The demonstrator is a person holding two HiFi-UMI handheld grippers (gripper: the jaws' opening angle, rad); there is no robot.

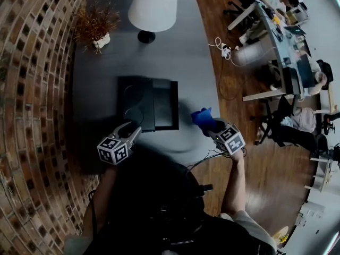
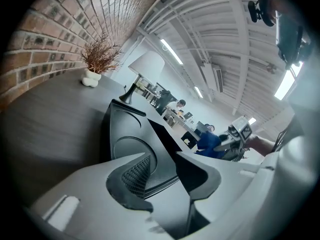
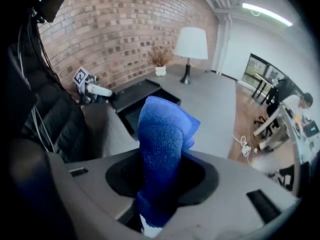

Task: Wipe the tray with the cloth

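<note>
Gray tabletop [image 1: 196, 62] runs along a brick wall [image 1: 32, 89], and we stand at its near edge with a gripper in each hand.

Our right gripper [image 1: 211, 130] is clamped on the blue cloth [image 1: 202, 118]. Its jaws are parted only by the thickness of the folded fabric, which sticks out past the tips in a thick bunch. We hold it over the near right part of the table, pointing steeply down. The cloth is just to the right of the tray [image 1: 159, 105] and clear of it, touching neither its rim nor its inside.

Our left gripper [image 1: 134, 128] is closed down tight on the tray's near left corner, with the rim caught between the pads. It lies nearly level, its marker cube towards us.

We see the black tray flat in the middle of the table, between the two grippers. It has a left section with round recesses and a deeper rectangular well on the right.

Farther back stand a lamp [image 1: 153, 7] with a white shade and a dried plant [image 1: 95, 25] in a white pot beside the wall. Off the table's right side we see wooden floor [image 1: 239, 158] and office desks [image 1: 281, 41] where people sit.
</note>
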